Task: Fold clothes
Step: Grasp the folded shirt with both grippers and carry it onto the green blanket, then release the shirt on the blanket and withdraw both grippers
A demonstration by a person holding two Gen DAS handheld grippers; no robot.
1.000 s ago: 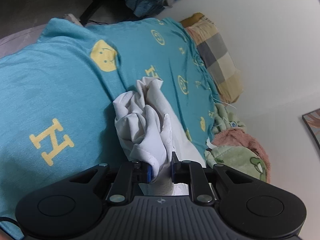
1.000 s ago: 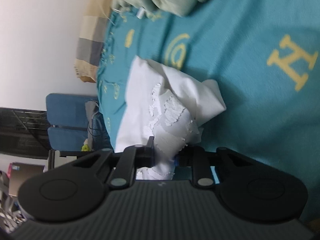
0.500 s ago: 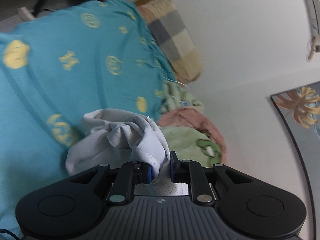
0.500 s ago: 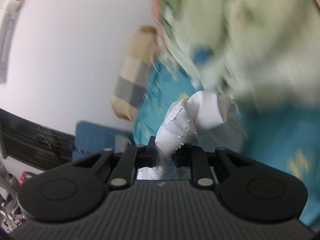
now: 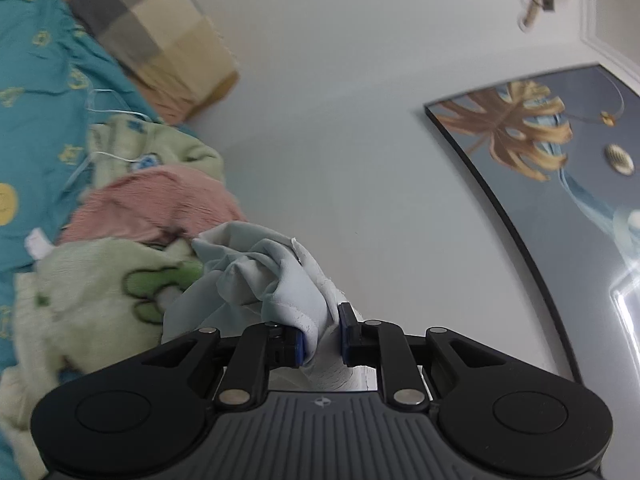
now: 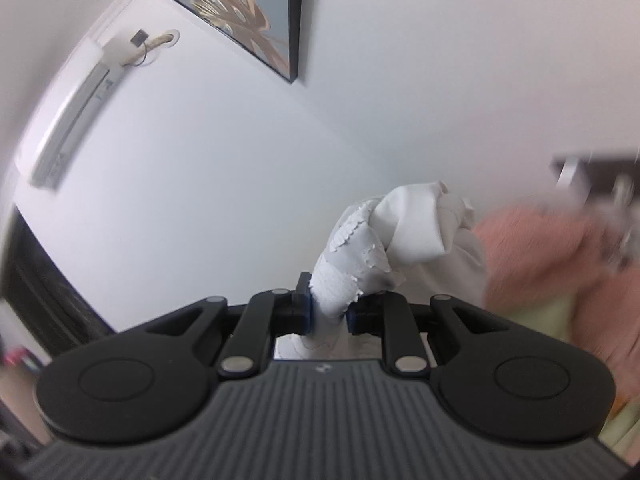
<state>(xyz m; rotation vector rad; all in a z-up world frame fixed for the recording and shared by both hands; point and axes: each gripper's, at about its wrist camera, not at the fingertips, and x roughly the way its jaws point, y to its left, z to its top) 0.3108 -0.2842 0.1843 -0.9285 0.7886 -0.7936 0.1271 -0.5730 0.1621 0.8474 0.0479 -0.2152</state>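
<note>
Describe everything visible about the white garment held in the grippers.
The white garment is thin, soft cloth, bunched into crumpled folds. A textured, lace-like panel with a ragged edge shows near each pinch. The left gripper and the right gripper are both shut on it. It is lifted in front of the pale wall, with the pink and green blankets behind it.

White garment (image 5: pixel 276 280) lifted off teal bedspread (image 5: pixel 36 92); both tools swung up toward wall (image 6: pixel 248 168), painting (image 5: pixel 560 184) entering view.
</note>
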